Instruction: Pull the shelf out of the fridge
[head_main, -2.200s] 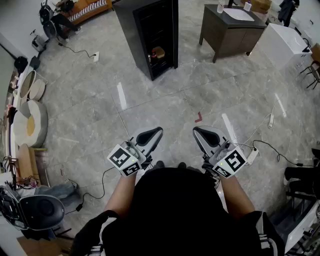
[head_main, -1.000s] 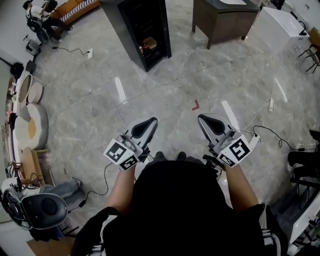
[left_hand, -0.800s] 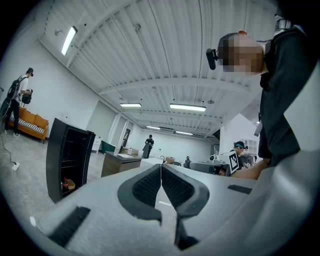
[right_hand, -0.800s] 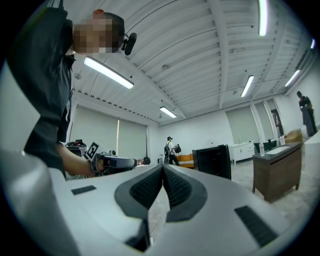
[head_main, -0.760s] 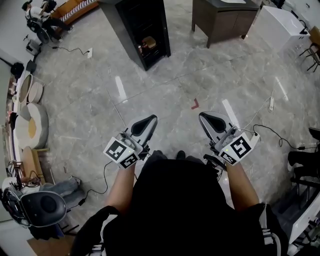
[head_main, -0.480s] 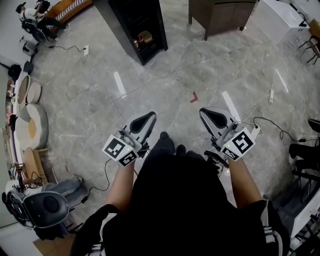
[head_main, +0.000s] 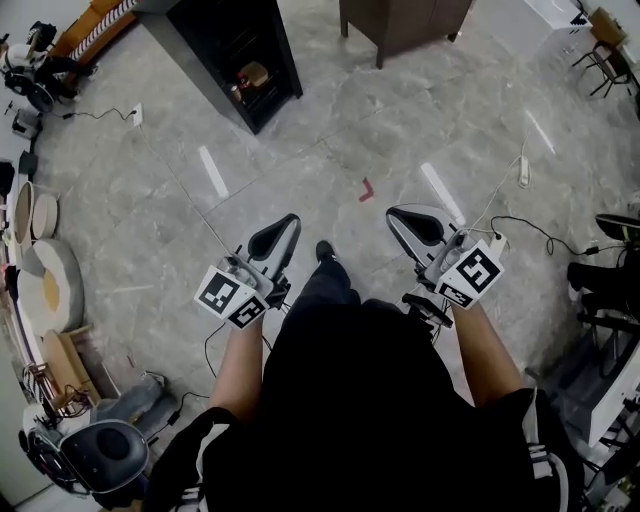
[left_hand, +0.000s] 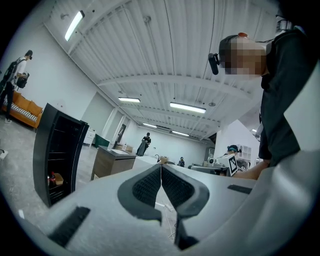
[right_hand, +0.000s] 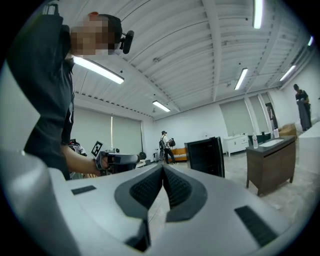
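While both grippers hang level over open floor, we enter the items as follows.

Fridge (head_main: 225, 50): black, tall and upright, at the top of the head view, well apart from both grippers. Its dark front faces the person, and a small box (head_main: 252, 75) sits low inside. The same fridge (left_hand: 57, 150) stands at the left of the left gripper view.

Shelf (left_hand: 62, 145): we see only faint level lines inside the fridge. None is drawn out as far as we can tell, and it is too dim for more.

Left gripper (head_main: 287, 224): its ribbed pads (left_hand: 147, 187) are pressed together with nothing between them. Its marker cube (head_main: 230, 297) sits just ahead of the person's forearm.

Right gripper (head_main: 398, 218): held beside the left gripper with a gap between the two. Its pads (right_hand: 178, 186) meet as well and pinch nothing.

Shoe (head_main: 325, 250): dark, on the floor between the two grippers.

Floor (head_main: 330, 130): grey marbled tiles with a red corner mark (head_main: 367, 190) between the grippers and the fridge.

Wooden cabinet (head_main: 400, 20): brown, to the right of the fridge and apart from it.

Power strip (head_main: 523, 172): white, on the floor to the right of the right gripper, with a cable trailing from it.
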